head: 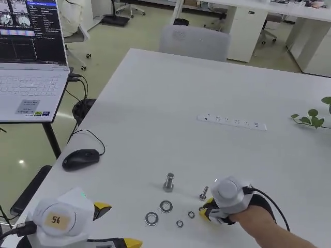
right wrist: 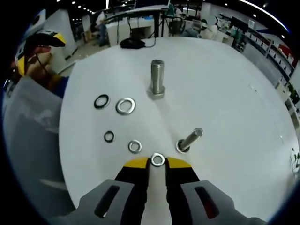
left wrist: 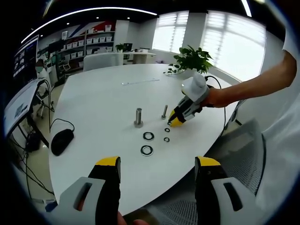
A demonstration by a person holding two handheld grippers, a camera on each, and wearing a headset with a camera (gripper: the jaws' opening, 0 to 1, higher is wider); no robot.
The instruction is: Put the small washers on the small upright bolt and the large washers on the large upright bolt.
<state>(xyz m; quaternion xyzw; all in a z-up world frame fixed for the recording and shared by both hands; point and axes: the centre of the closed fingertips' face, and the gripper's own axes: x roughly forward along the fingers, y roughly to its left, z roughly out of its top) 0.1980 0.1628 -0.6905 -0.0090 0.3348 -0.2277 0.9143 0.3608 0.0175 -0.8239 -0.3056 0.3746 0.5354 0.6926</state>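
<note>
The large upright bolt (head: 168,182) and the small upright bolt (head: 204,193) stand near the table's front edge. Two large washers (head: 166,206) (head: 151,218) and two small washers (head: 191,214) (head: 179,223) lie flat in front of them. My right gripper (head: 208,212) sits low beside the small bolt (right wrist: 190,139), its tips shut on a small washer (right wrist: 158,160). The large bolt (right wrist: 157,78) stands farther ahead. My left gripper (left wrist: 157,164) is open and holds nothing, well back from the washers (left wrist: 146,150), off the table's near edge.
A black mouse (head: 81,158) lies at the table's left edge, with a laptop (head: 31,88) on a stand beyond it. A white power strip (head: 231,122) sits mid-table, a plant (head: 313,118) at the right, and a grey chair (head: 194,41) behind.
</note>
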